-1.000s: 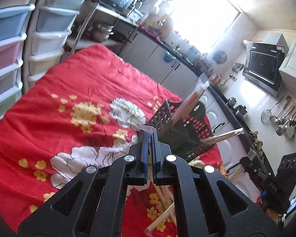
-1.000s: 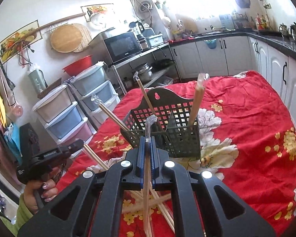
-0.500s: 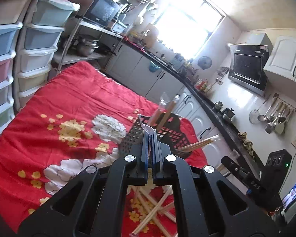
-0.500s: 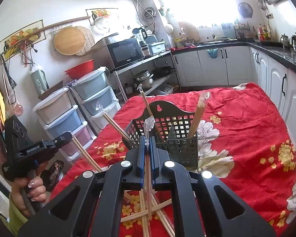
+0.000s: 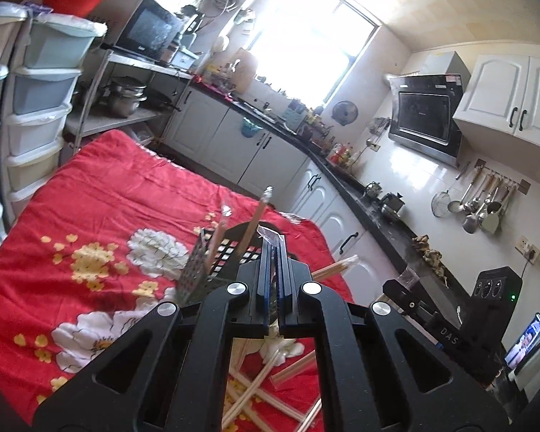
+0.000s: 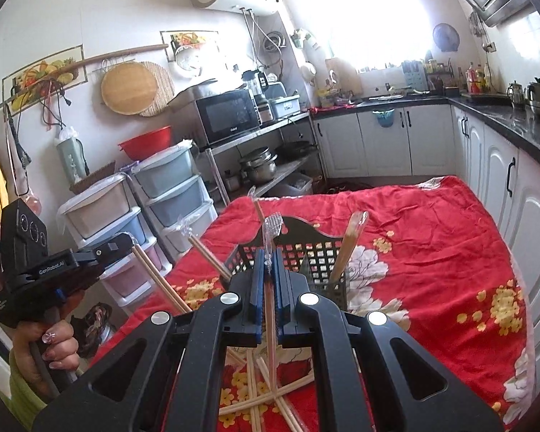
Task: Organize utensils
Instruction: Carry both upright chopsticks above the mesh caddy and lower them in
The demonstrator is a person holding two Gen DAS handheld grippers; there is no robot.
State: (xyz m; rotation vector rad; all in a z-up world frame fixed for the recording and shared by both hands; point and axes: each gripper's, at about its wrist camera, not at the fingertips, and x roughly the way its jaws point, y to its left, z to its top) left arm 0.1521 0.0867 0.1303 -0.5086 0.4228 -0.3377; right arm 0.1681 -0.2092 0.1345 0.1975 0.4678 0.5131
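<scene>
A dark mesh utensil basket (image 6: 318,252) stands on the red flowered cloth (image 6: 432,252) and holds a few wrapped chopstick pairs (image 6: 349,248). It also shows in the left wrist view (image 5: 212,262). My right gripper (image 6: 268,255) is shut on a wrapped chopstick pair (image 6: 270,309), held upright above and just in front of the basket. My left gripper (image 5: 275,248) is shut on another wrapped pair, its clear wrapper tip (image 5: 270,232) showing above the fingers. In the right wrist view the left gripper (image 6: 122,246) is at the left with its chopsticks (image 6: 158,277) sticking out. Several wrapped pairs (image 6: 262,392) lie crossed on the cloth below.
Stacked plastic drawers (image 6: 169,194) stand left of the table. A metal shelf with a microwave (image 6: 230,115) is behind them. White cabinets and a black counter (image 6: 504,122) run along the right. The other gripper's body (image 5: 450,320) is at the right in the left wrist view.
Both grippers have risen and tilted up with their chopsticks held. The basket and the loose pile now sit lower in both views.
</scene>
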